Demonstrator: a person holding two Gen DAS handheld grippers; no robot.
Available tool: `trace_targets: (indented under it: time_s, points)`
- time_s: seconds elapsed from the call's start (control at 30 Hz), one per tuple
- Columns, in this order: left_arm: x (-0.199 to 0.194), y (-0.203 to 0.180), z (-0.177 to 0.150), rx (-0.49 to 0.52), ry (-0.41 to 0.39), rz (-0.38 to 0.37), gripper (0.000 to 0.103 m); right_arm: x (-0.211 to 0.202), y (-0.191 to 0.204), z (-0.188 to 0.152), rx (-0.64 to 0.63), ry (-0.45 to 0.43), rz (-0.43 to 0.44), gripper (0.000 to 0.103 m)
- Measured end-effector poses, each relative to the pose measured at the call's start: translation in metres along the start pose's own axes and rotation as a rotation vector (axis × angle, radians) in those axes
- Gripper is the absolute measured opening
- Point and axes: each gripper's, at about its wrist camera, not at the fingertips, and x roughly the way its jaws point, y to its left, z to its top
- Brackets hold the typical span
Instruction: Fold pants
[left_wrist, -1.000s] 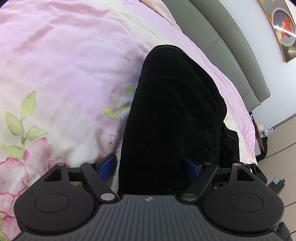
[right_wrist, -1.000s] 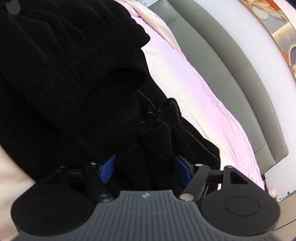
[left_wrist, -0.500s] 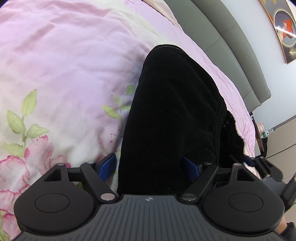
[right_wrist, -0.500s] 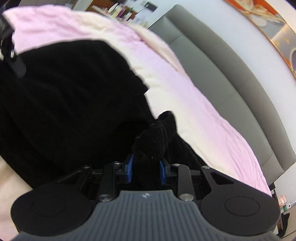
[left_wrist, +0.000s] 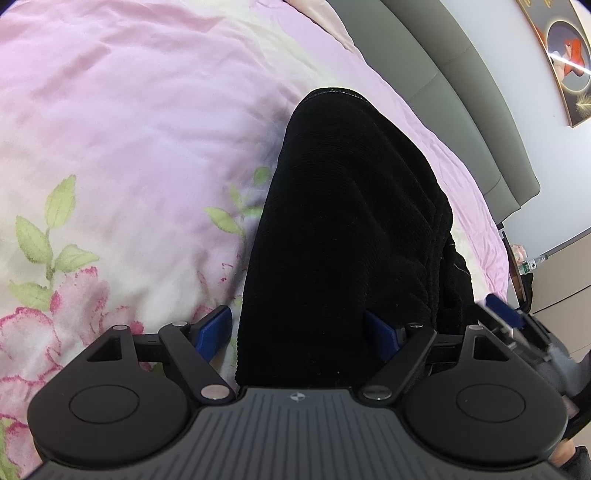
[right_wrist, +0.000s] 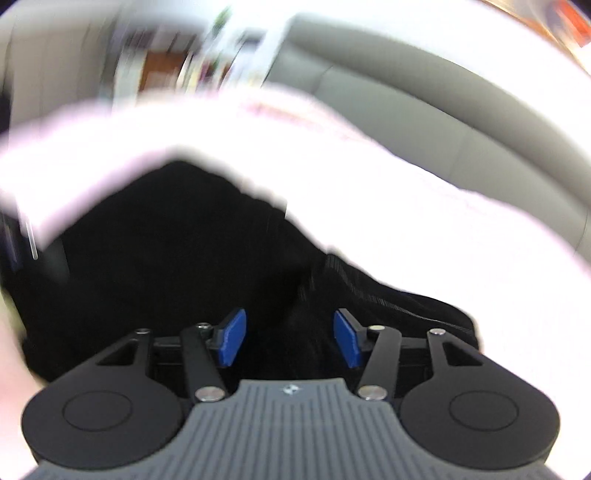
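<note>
The black ribbed pants lie folded lengthwise on the pink floral bedspread. My left gripper is open, its blue pads on either side of the near end of the pants. In the blurred right wrist view the pants fill the lower left. My right gripper is open over the black fabric, its blue pads apart with nothing clamped. The right gripper also shows at the right edge of the left wrist view.
A grey padded headboard runs along the far side of the bed, also in the right wrist view. A framed picture hangs on the wall. A bedside table with bottles stands at the right.
My right gripper closed on a bunch of black fabric half a second ago, and has now opened and swung fast, blurring its view. My left gripper stayed open and still.
</note>
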Motion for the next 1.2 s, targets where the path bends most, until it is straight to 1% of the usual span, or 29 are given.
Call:
trace_targets:
  time_s: [0.03, 0.07, 0.13, 0.17, 0.2, 0.23, 0.27, 0.33, 0.37, 0.4, 0.43, 0.47, 0.53, 0.57, 0.63, 0.67, 0.77, 0.8, 0.83, 0.87, 0.93, 1.0, 1.1, 1.13, 1.2]
  points:
    - [0.000, 0.000, -0.001, 0.001, -0.002, -0.001, 0.095, -0.004, -0.006, 0.003, 0.078, -0.031, 0.005, 0.038]
    - [-0.001, 0.000, -0.002, 0.002, -0.003, 0.000, 0.095, -0.004, -0.010, 0.004, 0.151, -0.043, -0.016, 0.021]
    - [-0.002, -0.001, -0.003, 0.003, -0.006, 0.002, 0.095, 0.008, -0.017, 0.002, 0.241, -0.012, -0.064, 0.012]
    - [-0.002, -0.002, -0.003, 0.006, -0.009, 0.006, 0.095, 0.016, -0.019, -0.004, 0.267, 0.010, -0.082, 0.011]
    - [-0.002, -0.003, -0.003, 0.014, -0.013, 0.014, 0.095, 0.029, -0.018, -0.009, 0.270, 0.053, -0.086, 0.011]
    - [-0.003, -0.006, -0.004, 0.029, -0.020, 0.025, 0.095, 0.045, -0.016, -0.017, 0.267, 0.125, -0.077, 0.012]
    - [-0.004, -0.009, -0.004, 0.050, -0.026, 0.035, 0.095, 0.067, -0.013, -0.028, 0.276, 0.207, -0.042, 0.013]
    - [-0.006, -0.015, -0.007, 0.095, -0.045, 0.061, 0.095, 0.070, -0.009, -0.034, 0.284, 0.161, -0.051, 0.014]
    - [-0.007, -0.018, -0.008, 0.112, -0.055, 0.075, 0.096, 0.066, -0.010, -0.031, 0.310, 0.150, -0.066, 0.016]
    - [-0.007, -0.021, -0.008, 0.125, -0.057, 0.086, 0.096, 0.060, -0.012, -0.028, 0.353, 0.131, -0.080, 0.021]
    - [-0.008, -0.024, -0.007, 0.139, -0.057, 0.103, 0.096, 0.047, -0.018, -0.027, 0.413, 0.084, -0.071, 0.035]
    - [-0.010, -0.028, -0.007, 0.149, -0.057, 0.120, 0.096, 0.027, -0.021, -0.028, 0.455, 0.029, -0.056, 0.047]
    - [-0.018, -0.037, -0.006, 0.157, -0.066, 0.170, 0.094, -0.014, -0.027, -0.034, 0.513, -0.061, -0.081, 0.056]
    - [-0.024, -0.041, -0.007, 0.151, -0.090, 0.204, 0.094, -0.031, -0.030, -0.041, 0.548, -0.096, -0.095, 0.057]
    - [-0.038, -0.052, -0.014, 0.160, -0.141, 0.252, 0.094, -0.050, -0.041, -0.054, 0.630, -0.141, -0.112, 0.058]
    - [-0.044, -0.059, -0.019, 0.178, -0.170, 0.271, 0.094, -0.057, -0.047, -0.059, 0.674, -0.158, -0.120, 0.059]
    - [-0.062, -0.090, -0.034, 0.257, -0.291, 0.359, 0.094, -0.096, -0.064, -0.095, 0.782, -0.202, -0.155, 0.059]
    - [-0.066, -0.102, -0.037, 0.283, -0.325, 0.370, 0.094, -0.101, -0.070, -0.102, 0.803, -0.206, -0.162, 0.059]
    - [-0.068, -0.115, -0.038, 0.308, -0.349, 0.369, 0.094, -0.106, -0.076, -0.109, 0.816, -0.203, -0.169, 0.059]
    - [-0.067, -0.127, -0.039, 0.337, -0.359, 0.360, 0.095, -0.100, -0.085, -0.115, 0.826, -0.198, -0.175, 0.059]
    - [-0.056, -0.155, -0.035, 0.403, -0.353, 0.341, 0.095, -0.102, -0.095, -0.126, 0.858, -0.196, -0.188, 0.059]
    - [-0.036, -0.181, -0.031, 0.454, -0.315, 0.328, 0.095, -0.106, -0.110, -0.138, 0.927, -0.213, -0.189, 0.059]
    - [0.001, -0.208, -0.029, 0.480, -0.261, 0.289, 0.095, -0.113, -0.132, -0.155, 1.039, -0.243, -0.192, 0.062]
    - [0.012, -0.216, -0.029, 0.492, -0.245, 0.282, 0.095, -0.114, -0.140, -0.162, 1.094, -0.256, -0.185, 0.066]
    - [0.033, -0.230, -0.032, 0.522, -0.220, 0.279, 0.095, -0.114, -0.156, -0.175, 1.207, -0.282, -0.156, 0.067]
